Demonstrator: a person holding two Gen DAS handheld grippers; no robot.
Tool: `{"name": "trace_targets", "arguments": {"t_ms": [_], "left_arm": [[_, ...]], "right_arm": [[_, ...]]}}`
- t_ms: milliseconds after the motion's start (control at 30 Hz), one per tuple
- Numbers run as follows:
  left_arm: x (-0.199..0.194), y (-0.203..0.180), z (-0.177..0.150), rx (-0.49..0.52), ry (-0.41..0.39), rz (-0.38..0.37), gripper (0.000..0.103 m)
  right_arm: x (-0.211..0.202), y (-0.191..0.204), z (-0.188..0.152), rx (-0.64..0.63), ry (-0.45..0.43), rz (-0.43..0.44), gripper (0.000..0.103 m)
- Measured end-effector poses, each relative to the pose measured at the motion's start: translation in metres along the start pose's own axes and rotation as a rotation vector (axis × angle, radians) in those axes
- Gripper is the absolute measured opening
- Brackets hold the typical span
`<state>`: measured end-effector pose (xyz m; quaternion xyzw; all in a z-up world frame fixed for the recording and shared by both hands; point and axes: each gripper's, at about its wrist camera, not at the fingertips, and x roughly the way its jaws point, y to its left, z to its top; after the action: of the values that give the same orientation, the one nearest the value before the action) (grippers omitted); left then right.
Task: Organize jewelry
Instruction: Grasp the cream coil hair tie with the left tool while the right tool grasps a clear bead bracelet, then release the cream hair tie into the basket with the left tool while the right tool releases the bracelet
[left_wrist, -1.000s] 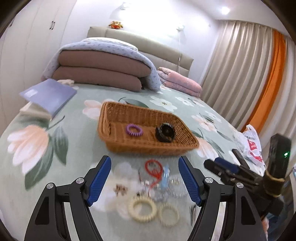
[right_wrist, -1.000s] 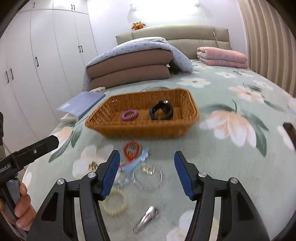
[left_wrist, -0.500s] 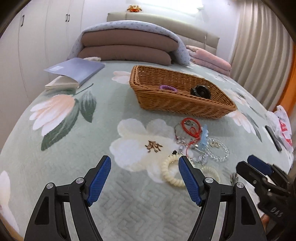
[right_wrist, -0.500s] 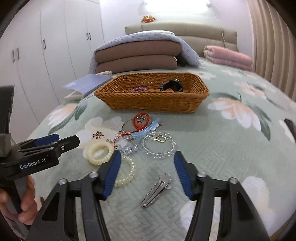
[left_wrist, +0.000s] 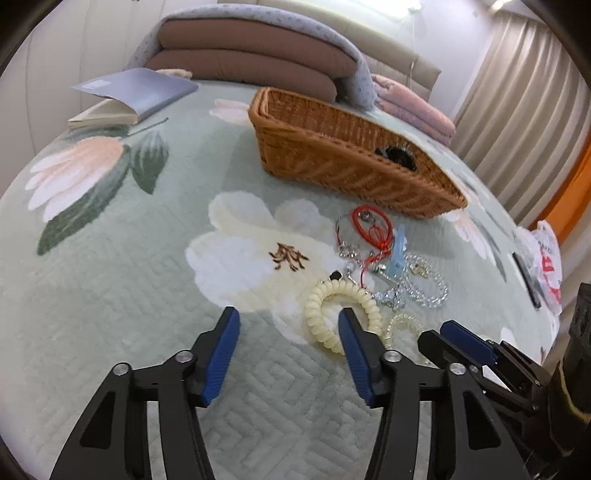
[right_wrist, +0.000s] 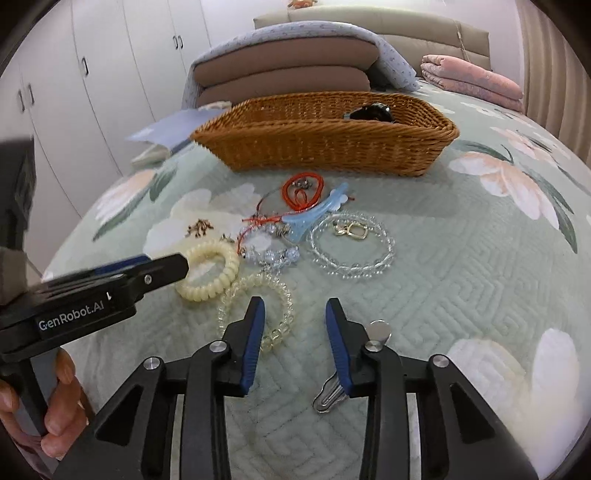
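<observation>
Floral bedspread (right_wrist: 461, 258), wicker basket (right_wrist: 325, 147) holding black band (right_wrist: 369, 110), loose jewelry (right_wrist: 295, 229) nearby

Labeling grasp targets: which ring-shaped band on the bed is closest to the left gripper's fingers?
The cream spiral hair tie. The left gripper has one fingertip overlapping its ring in view; the pale clear coil and clear bead bracelet lie farther right.

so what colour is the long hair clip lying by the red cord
Light blue hair clip, clearest in the right wrist view.

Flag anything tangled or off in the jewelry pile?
Yes: the red cord loops under the blue clip and into the crystal beads, so lifting one could drag the others. The silver clip lies partly under the right claw.
</observation>
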<state>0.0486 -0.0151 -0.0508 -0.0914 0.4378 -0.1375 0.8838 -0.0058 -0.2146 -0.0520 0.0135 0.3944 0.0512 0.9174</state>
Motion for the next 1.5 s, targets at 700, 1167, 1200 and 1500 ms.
{"name": "trace_targets", "arguments": {"t_ms": [700, 1167, 1200, 1500], "left_arm": [[0.006, -0.024, -0.004, 0.137, -0.024, 0.067, 0.011], [-0.032, -0.006, 0.011, 0.027, -0.163, -0.044, 0.011], [-0.034, -0.007, 0.014, 0.029, -0.172, -0.047, 0.011], [-0.057, -0.029, 0.093, 0.074, -0.279, -0.06, 0.011]], "right_arm": [[-0.008, -0.007, -0.001, -0.043, -0.035, -0.076, 0.011], [-0.052, -0.024, 0.032, 0.048, -0.191, -0.003, 0.011], [-0.056, -0.026, 0.04, 0.05, -0.204, -0.006, 0.011], [-0.058, -0.042, 0.131, 0.034, -0.306, -0.073, 0.011]]}}
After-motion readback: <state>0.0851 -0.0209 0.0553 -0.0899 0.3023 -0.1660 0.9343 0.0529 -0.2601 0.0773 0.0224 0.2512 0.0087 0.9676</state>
